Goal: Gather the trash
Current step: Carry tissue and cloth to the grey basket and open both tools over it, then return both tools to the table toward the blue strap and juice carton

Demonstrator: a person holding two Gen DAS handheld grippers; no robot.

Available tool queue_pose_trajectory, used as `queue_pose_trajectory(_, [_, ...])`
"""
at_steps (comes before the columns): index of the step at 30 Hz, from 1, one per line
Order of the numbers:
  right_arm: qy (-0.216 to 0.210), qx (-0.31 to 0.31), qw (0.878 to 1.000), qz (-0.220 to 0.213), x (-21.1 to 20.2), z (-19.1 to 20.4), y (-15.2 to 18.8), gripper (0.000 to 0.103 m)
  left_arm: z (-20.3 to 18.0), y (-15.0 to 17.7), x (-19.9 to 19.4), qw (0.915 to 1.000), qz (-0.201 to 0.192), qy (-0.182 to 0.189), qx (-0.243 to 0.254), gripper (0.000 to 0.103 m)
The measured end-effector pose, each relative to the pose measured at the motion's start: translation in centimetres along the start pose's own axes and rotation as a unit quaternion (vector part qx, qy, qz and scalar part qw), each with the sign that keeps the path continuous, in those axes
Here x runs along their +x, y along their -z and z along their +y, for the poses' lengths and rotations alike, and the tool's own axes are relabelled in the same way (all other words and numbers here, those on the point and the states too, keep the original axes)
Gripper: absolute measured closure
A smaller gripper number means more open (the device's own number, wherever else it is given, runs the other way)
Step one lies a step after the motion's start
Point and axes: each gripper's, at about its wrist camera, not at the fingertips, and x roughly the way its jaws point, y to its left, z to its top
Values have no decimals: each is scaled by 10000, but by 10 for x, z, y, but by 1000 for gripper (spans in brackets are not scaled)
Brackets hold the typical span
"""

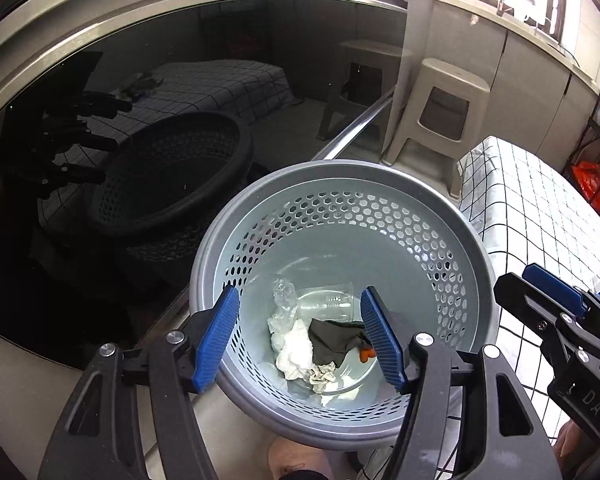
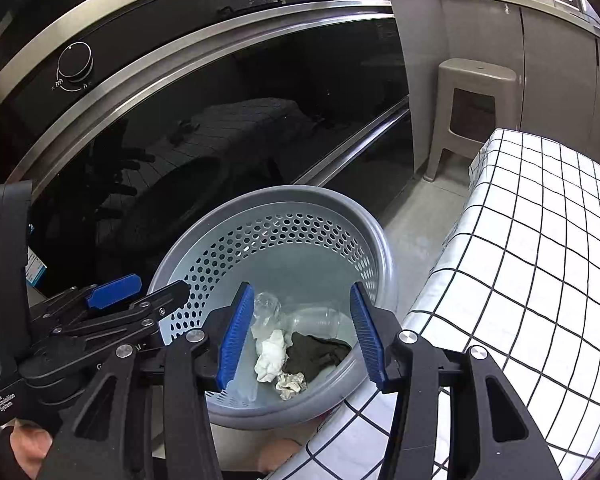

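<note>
A grey perforated waste basket [image 1: 340, 168] [image 2: 280, 194] stands on the floor below both grippers. Inside lie a clear plastic cup [image 1: 328, 304] [image 2: 316, 320], crumpled clear wrap [image 1: 282, 296], white tissue [image 1: 296, 350] [image 2: 270, 354], a dark rag [image 1: 332, 340] [image 2: 316, 354] and a small paper wad [image 1: 322, 376] [image 2: 290, 384]. My left gripper [image 1: 300, 340] hangs open over the basket with nothing between its blue pads. My right gripper [image 2: 300, 336] is open above it too, also holding nothing. Each shows in the other's view: the right gripper [image 1: 528, 280] at the right, the left gripper [image 2: 148, 292] at the left.
An oven with a dark glass door [image 2: 220, 100] rises just behind the basket. A table under a black-and-white checked cloth [image 2: 520, 260] [image 1: 520, 208] borders it on the right. A beige plastic stool [image 1: 448, 104] [image 2: 476, 96] stands by the cabinets, and a red bag [image 1: 592, 184] sits far right.
</note>
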Motion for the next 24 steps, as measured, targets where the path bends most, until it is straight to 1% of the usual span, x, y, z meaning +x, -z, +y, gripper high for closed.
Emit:
queue_pose_trajectory(4, [46, 11, 10000, -34, -6, -3, 4, 55, -3, 0, -3, 10000, -36, 15, 27, 41])
queue_pose_trajectory(9, [95, 59, 9999, -90, -19, -9, 12, 55, -9, 2, -11, 9999, -126, 66, 73, 35])
queue_pose_trajectory(13, [157, 116, 9997, -137, -35, -18, 20, 55, -18, 4, -17, 9996, -187, 112, 173, 34])
queue_pose_trajectory(21, [321, 355, 9981, -380, -82, -46, 43, 54, -49, 12, -32, 9982, -309, 348, 366, 34])
queue_pose_trajectory(24, [457, 480, 9967, -468, -102, -60, 54, 52, -68, 15, -41, 9966, -449, 442, 535, 30])
